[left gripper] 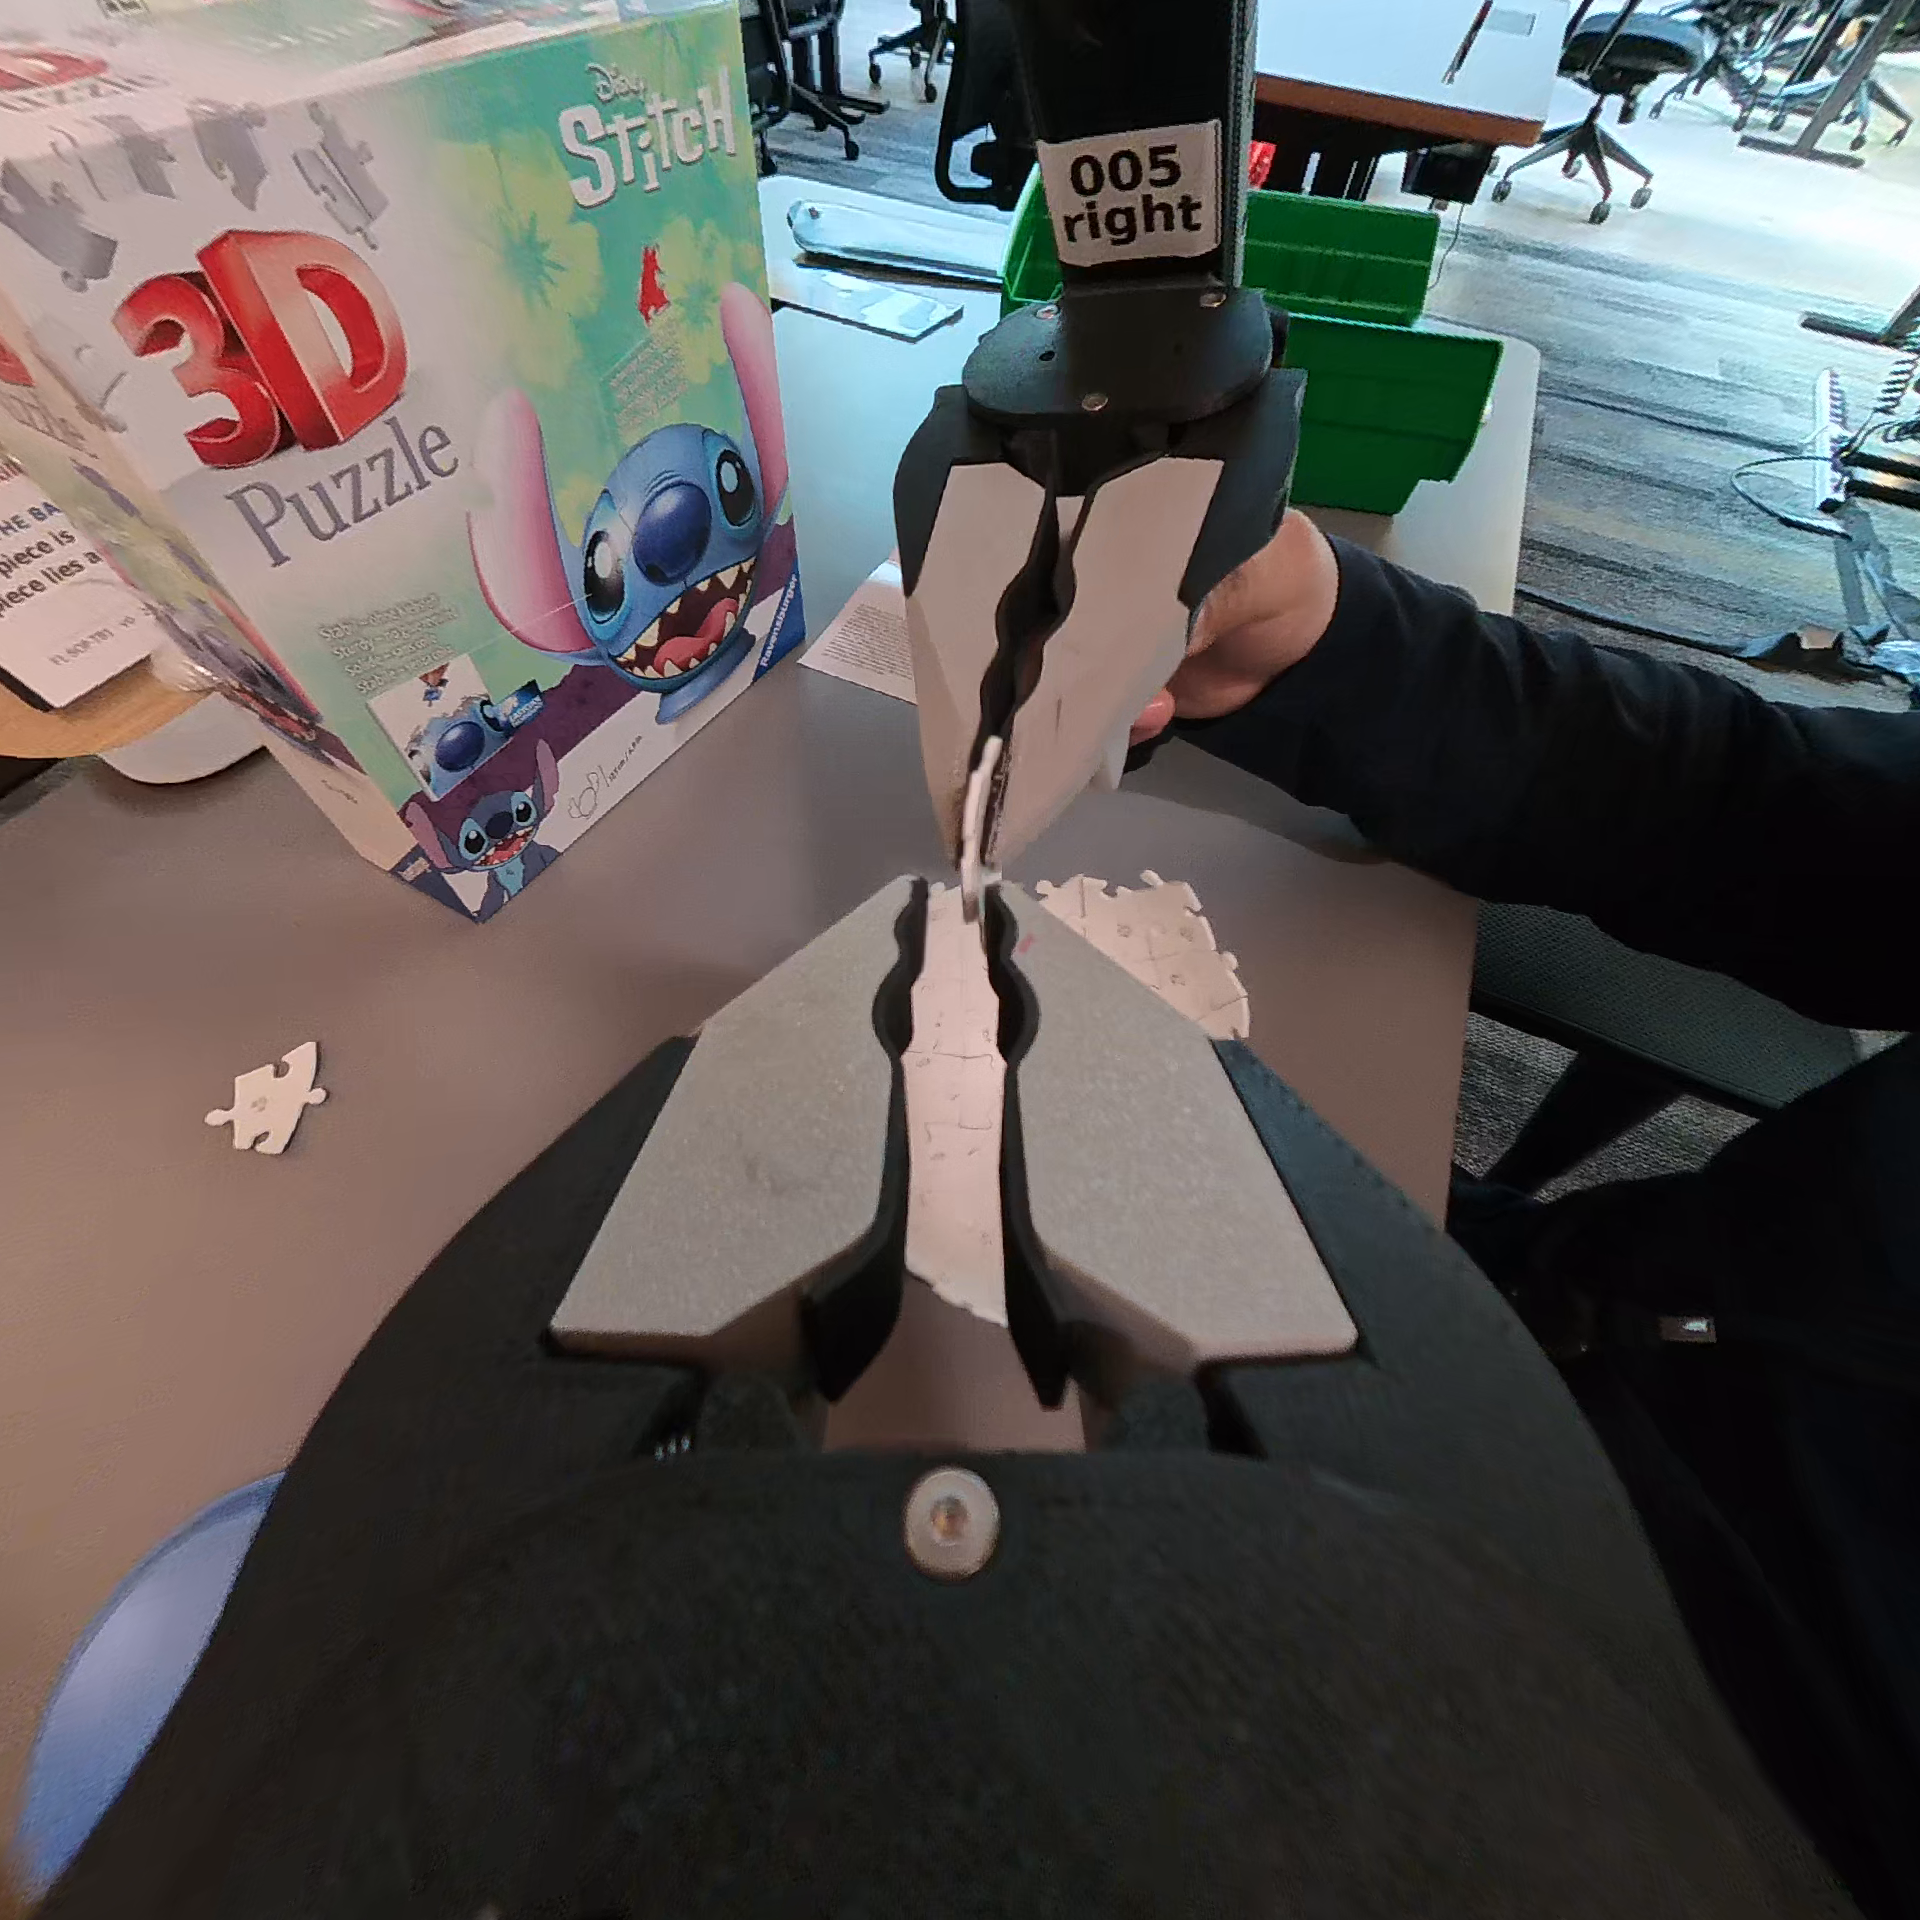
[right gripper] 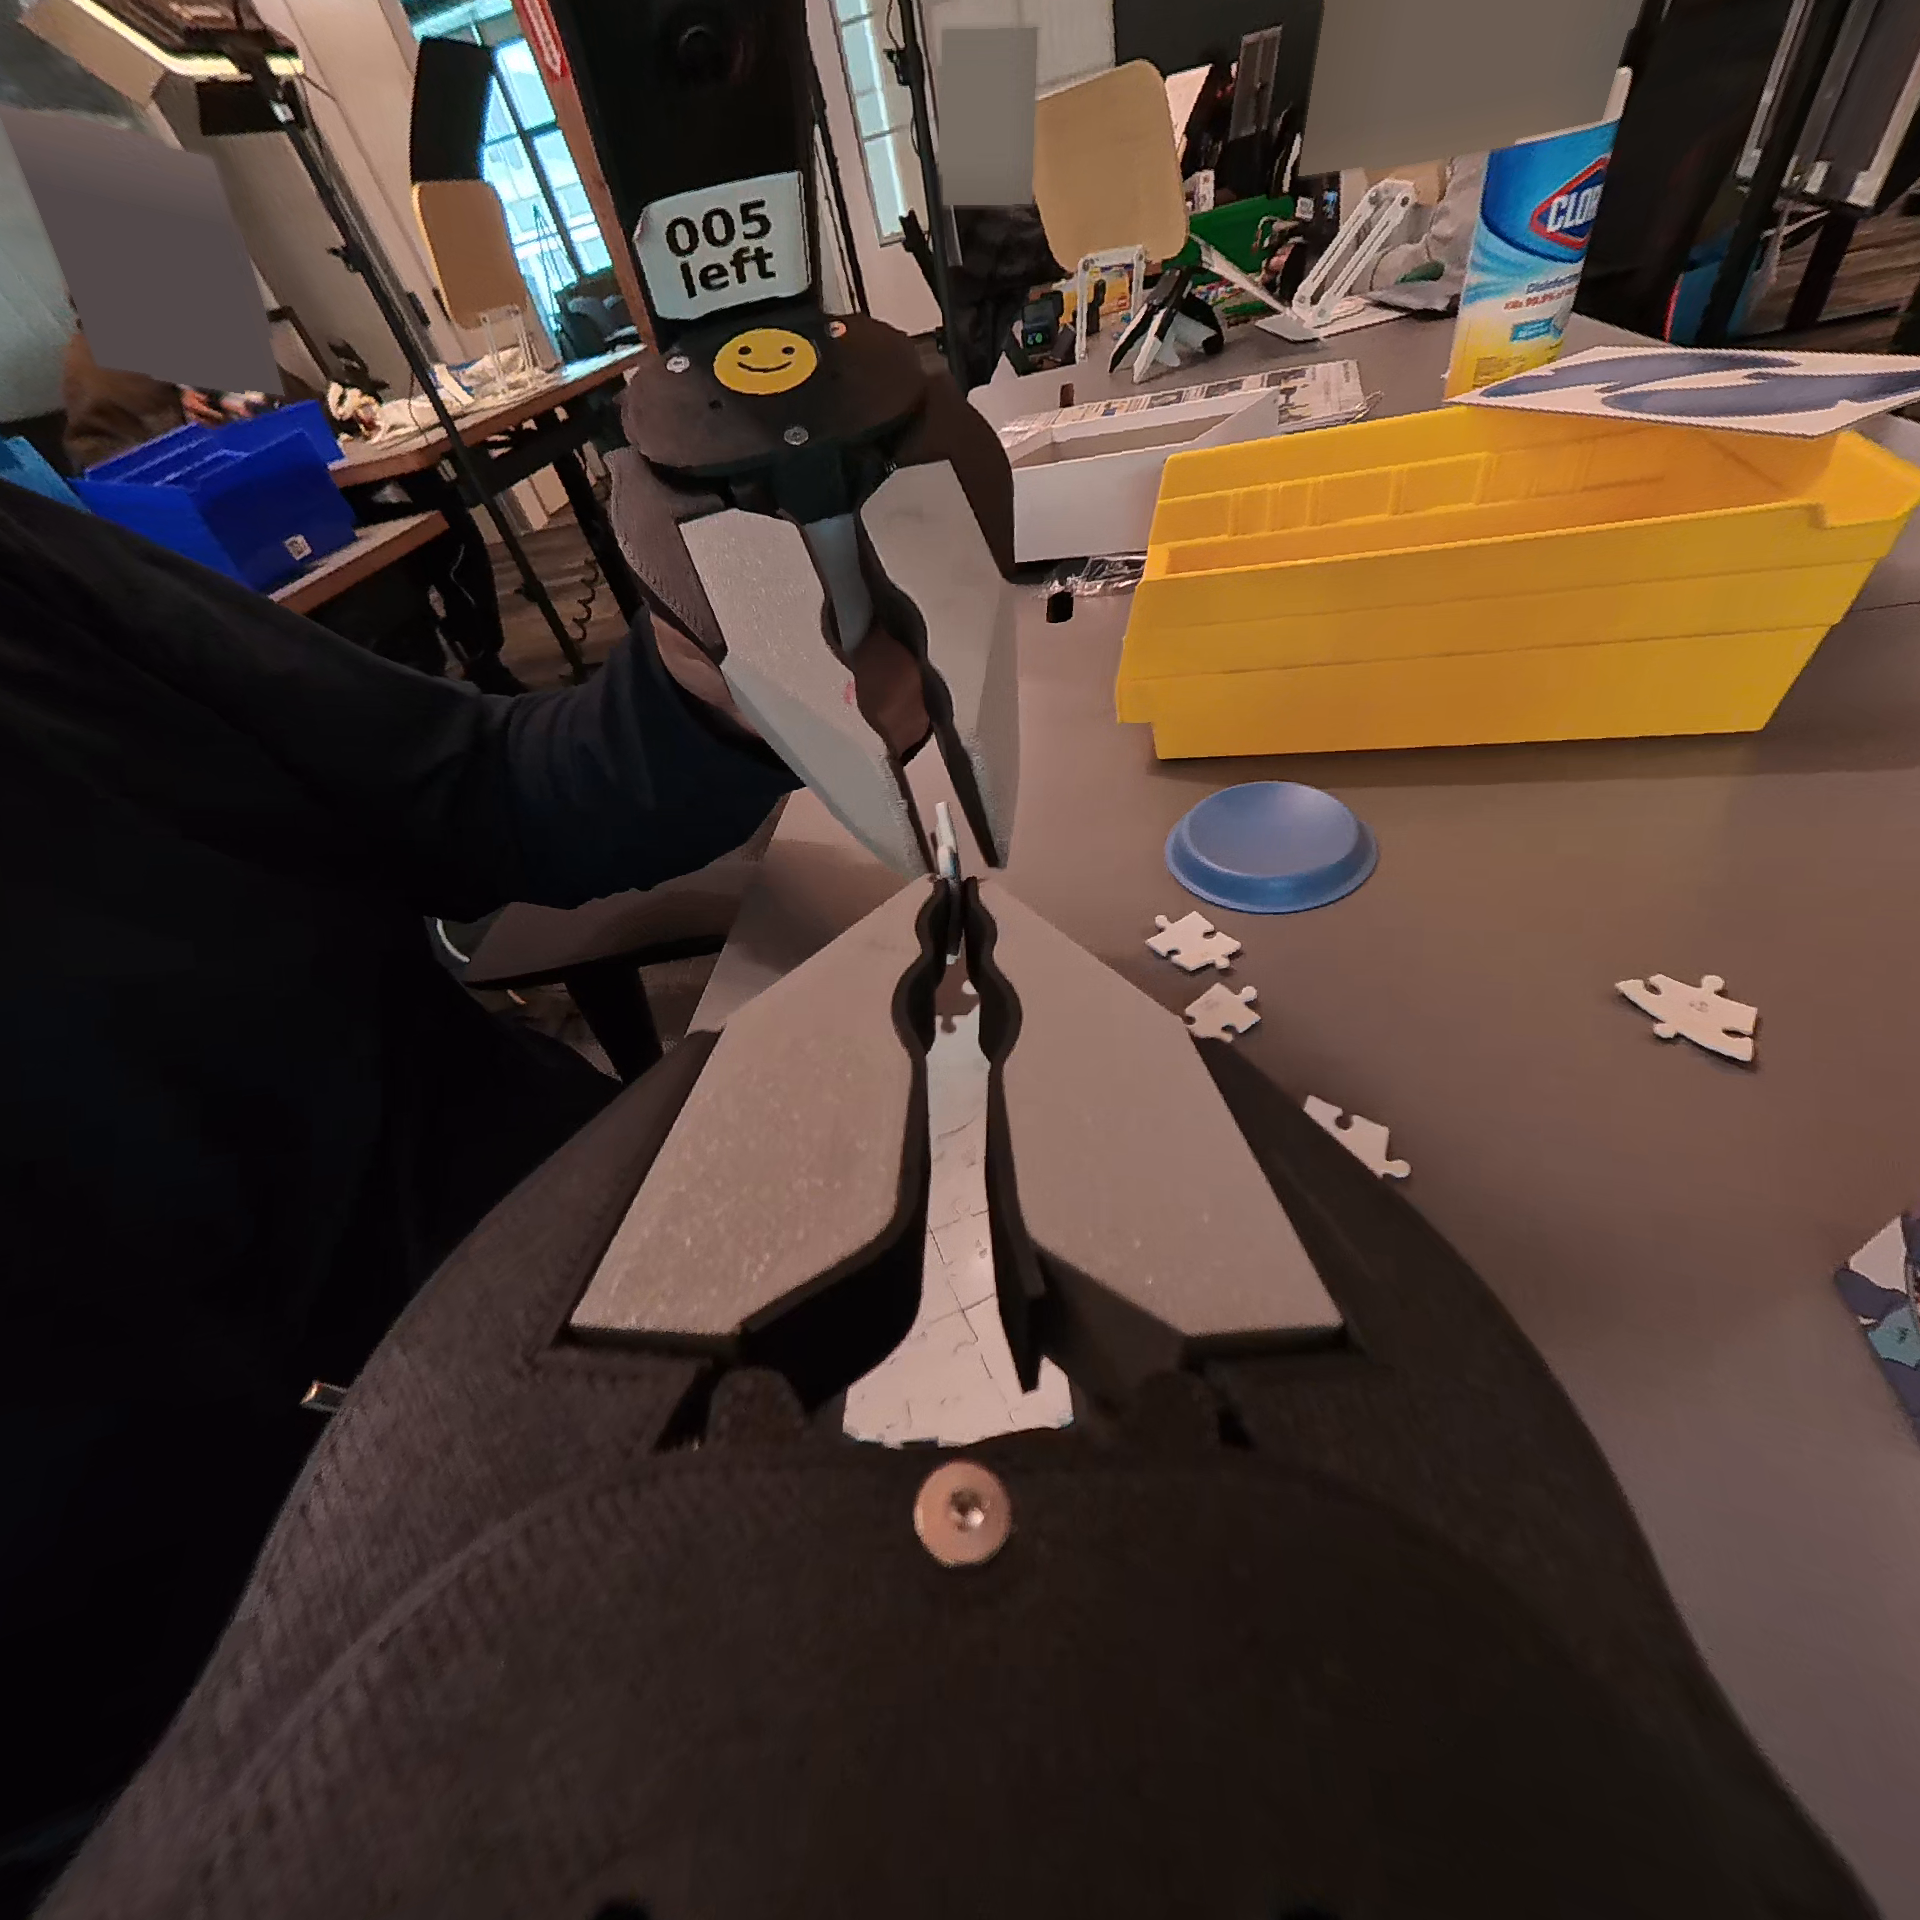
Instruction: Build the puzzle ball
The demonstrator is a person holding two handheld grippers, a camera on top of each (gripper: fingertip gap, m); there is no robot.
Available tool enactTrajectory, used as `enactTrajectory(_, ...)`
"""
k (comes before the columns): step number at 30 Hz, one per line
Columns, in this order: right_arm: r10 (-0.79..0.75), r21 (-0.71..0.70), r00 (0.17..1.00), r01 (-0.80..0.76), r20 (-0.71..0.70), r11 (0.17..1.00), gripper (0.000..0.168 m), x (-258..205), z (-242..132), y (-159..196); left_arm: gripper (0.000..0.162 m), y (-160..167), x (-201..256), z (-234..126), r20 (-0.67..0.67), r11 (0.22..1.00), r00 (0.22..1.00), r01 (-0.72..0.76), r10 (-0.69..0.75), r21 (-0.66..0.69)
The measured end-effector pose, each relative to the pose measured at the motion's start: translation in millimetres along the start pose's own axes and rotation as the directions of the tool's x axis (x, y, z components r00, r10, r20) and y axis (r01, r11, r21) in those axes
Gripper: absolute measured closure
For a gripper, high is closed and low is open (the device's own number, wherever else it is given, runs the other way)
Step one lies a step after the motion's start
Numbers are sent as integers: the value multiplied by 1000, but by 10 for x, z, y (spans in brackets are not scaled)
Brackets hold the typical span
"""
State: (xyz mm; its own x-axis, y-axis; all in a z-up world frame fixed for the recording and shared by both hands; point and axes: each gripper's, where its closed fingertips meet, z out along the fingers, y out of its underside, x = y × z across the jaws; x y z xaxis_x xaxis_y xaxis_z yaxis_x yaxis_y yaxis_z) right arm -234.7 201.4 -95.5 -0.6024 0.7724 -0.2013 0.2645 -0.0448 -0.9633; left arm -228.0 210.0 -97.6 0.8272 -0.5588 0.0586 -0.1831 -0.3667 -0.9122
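My left gripper [left gripper: 958, 896] and right gripper [right gripper: 956, 896] meet tip to tip above the grey table [left gripper: 468, 1039]. A white puzzle piece [left gripper: 982, 821], seen edge-on, is pinched between the right gripper's fingers, and its lower end sits between the left gripper's tips; it also shows in the right wrist view [right gripper: 943, 831]. I cannot tell whether it is one piece or two joined. A flat assembled section of pieces [left gripper: 1153, 945], white side up, lies on the table under both grippers and shows through the right gripper's finger gap [right gripper: 956, 1382].
The puzzle box [left gripper: 468, 468] stands at the left. Loose white pieces [left gripper: 265, 1112] [right gripper: 1193, 943] [right gripper: 1688, 1016] lie around. A blue round stand [right gripper: 1270, 847], a yellow bin [right gripper: 1455, 623] and green bins [left gripper: 1351, 343] sit farther off. A coloured section [right gripper: 1886, 1320] lies at the edge. My left and right fingertips are right by each other.
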Motion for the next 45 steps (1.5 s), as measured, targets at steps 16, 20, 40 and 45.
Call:
enactTrajectory(16,36,69,999,-35,-14,997,163,79,-157,-108,162,32,8,25,-24,999,999,33,-33,-13)
enactTrajectory(20,25,43,1000,-25,-15,999,165,74,-117,-60,162,44,19,40,-26,999,999,27,-27,-23)
enactTrajectory(40,-70,-35,996,68,-63,997,168,88,-51,46,161,147,-27,147,5,995,1000,29,-29,-92)
enactTrajectory(45,-80,-38,993,77,-90,996,168,131,-76,44,147,154,-62,95,32,994,999,32,-28,-104)
